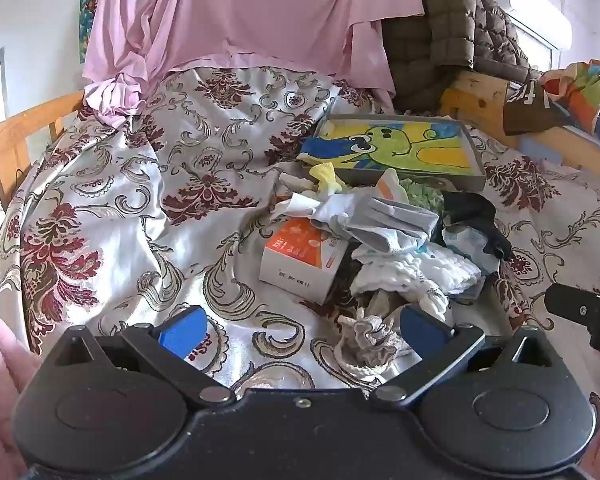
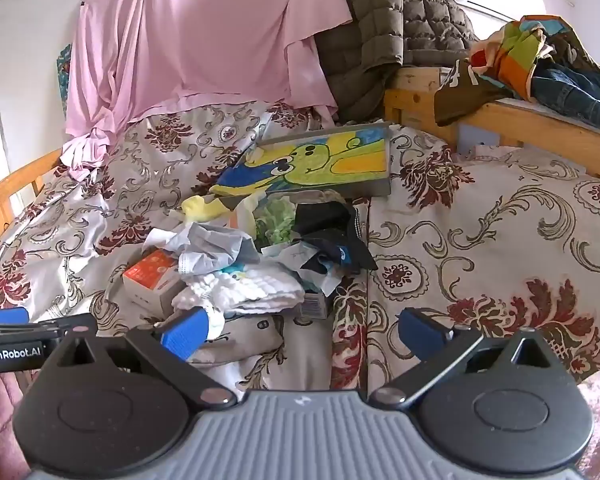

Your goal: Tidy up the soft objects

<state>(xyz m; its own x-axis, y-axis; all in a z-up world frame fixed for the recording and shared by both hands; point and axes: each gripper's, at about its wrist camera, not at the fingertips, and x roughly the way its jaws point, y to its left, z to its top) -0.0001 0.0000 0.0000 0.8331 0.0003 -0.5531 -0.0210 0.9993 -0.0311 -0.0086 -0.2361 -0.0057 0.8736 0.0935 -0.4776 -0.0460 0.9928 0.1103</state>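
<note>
A heap of soft things lies on the floral bedspread point(image 1: 112, 216): a white quilted cloth point(image 1: 416, 272) point(image 2: 252, 288), grey-white garments point(image 1: 380, 220) point(image 2: 208, 252), a yellow sock point(image 1: 326, 178) point(image 2: 202, 206), a black garment point(image 1: 476, 216) point(image 2: 332, 232), a green fluffy piece point(image 2: 278, 218) and a grey frilly sock point(image 1: 370, 340). My left gripper point(image 1: 302, 330) is open and empty, just short of the heap, its right finger beside the frilly sock. My right gripper point(image 2: 302, 332) is open and empty over a grey printed cloth point(image 2: 256, 340) at the heap's near edge.
An orange-white carton point(image 1: 300, 256) point(image 2: 152, 280) sits against the heap. A grey tray with a green cartoon towel point(image 1: 400, 148) point(image 2: 320, 160) lies behind it. A pink sheet point(image 1: 240, 20), an olive puffer jacket point(image 2: 384, 28) and clothes on a wooden rail point(image 2: 540, 68) are at the back.
</note>
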